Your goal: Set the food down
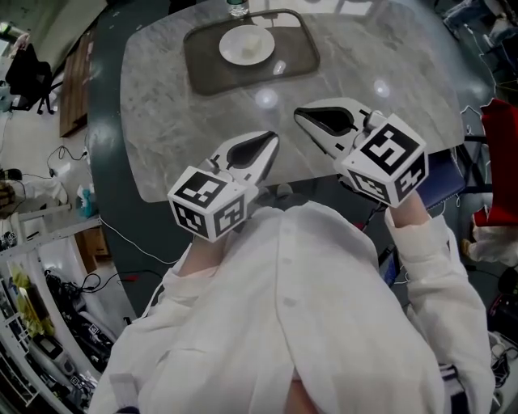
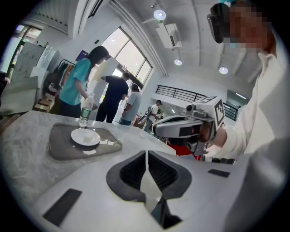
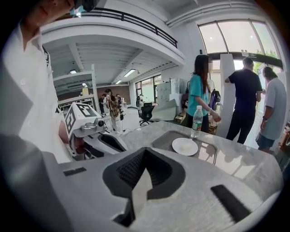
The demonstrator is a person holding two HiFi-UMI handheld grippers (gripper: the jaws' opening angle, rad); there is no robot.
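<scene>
left gripper (image 1: 265, 145) and right gripper (image 1: 312, 121) hover at frame centre over the bench (image 1: 162, 121), fingers pressed together, empty. no food visible; white plate (image 1: 246, 44) sits on grey tray (image 1: 206, 69), top centre. risk: a long reach could clip the bottle (image 1: 236, 8) behind the tray.

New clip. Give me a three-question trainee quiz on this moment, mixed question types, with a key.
1. True or false: the left gripper holds food between its jaws.
2. What sits on the tray? A) a white plate B) a mug C) a fork
3. On the right gripper, are the jaws together or apart?

Key: 1 false, the jaws are shut on nothing; 2 A; 3 together.
</scene>
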